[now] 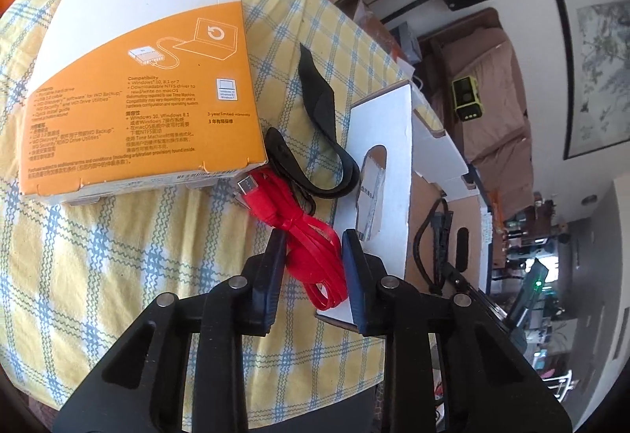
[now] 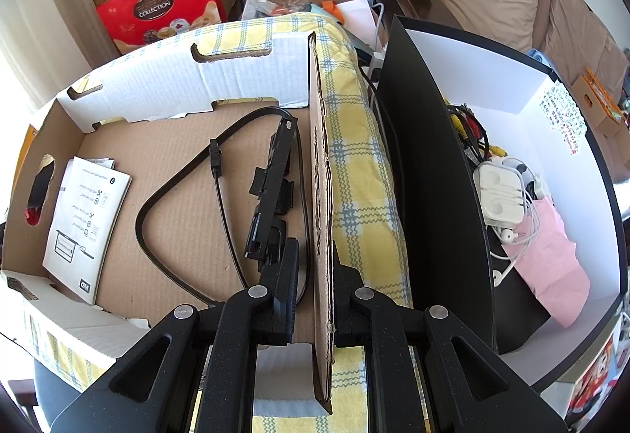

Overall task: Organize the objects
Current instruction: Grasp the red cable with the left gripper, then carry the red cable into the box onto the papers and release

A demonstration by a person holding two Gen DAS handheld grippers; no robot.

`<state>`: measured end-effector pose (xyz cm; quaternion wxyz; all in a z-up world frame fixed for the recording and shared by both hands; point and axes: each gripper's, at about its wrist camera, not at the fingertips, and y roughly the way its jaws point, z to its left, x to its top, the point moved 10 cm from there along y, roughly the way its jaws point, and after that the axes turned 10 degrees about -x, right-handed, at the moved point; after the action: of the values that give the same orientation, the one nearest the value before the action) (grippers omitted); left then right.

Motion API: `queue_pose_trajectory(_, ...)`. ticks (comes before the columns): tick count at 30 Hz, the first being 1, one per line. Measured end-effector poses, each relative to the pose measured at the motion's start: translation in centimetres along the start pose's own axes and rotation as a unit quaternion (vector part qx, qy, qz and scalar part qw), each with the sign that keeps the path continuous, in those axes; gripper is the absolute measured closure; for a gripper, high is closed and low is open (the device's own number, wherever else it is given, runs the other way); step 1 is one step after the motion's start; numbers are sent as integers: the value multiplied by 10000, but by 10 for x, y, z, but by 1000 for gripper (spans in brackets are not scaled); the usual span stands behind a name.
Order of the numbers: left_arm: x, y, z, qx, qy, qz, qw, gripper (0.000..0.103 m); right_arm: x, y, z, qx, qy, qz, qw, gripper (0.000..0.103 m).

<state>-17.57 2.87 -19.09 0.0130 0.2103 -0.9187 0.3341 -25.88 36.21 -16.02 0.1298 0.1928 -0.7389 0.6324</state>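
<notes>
The left tongs (image 1: 311, 236) stand parted around the bundled red cable (image 1: 311, 236), which lies on the checked tabletop (image 1: 118, 256) against the outside of the cardboard tray (image 1: 382, 173); the fingers flank the bundle but have not clenched on it. The job in hand looks like picking this cable up and carrying it over the tray's white wall. To do it well, the grip should land on the thick folded middle, not the loose plug end at 11 o'clock, so no loop trails and catches.

The right tongs (image 2: 315, 283) straddle the tray's side wall (image 2: 321, 197), one finger inside and one outside; whether they pinch it or only bracket it I cannot tell. Holding that wall would keep the light tray from sliding.

Room is tight at 12 to 1 o'clock of the cable: a black strap (image 1: 319, 110) curls there, and the orange hard-drive box (image 1: 149, 78) sits at 10 o'clock, just beside the plug. Inside the tray, a leaflet (image 2: 84, 224) and a black cable (image 2: 181, 204) leave bare floor between them.
</notes>
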Motion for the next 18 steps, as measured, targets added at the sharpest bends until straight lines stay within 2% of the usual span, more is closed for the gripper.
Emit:
queue_pose_trajectory(6,-5,-23,-20,-195,317,-121,9992,79,0,0,0,-3,0,-1,10000,92)
queue_pose_trajectory(13,-4,-50,-55,-590,601,-219,9962,79,0,0,0,8,5,0,10000,92)
queue_pose_trajectory(18,-2,-47,-89,-744,945,-94,9927,79,-1,1,1,145,81,27,9999,92)
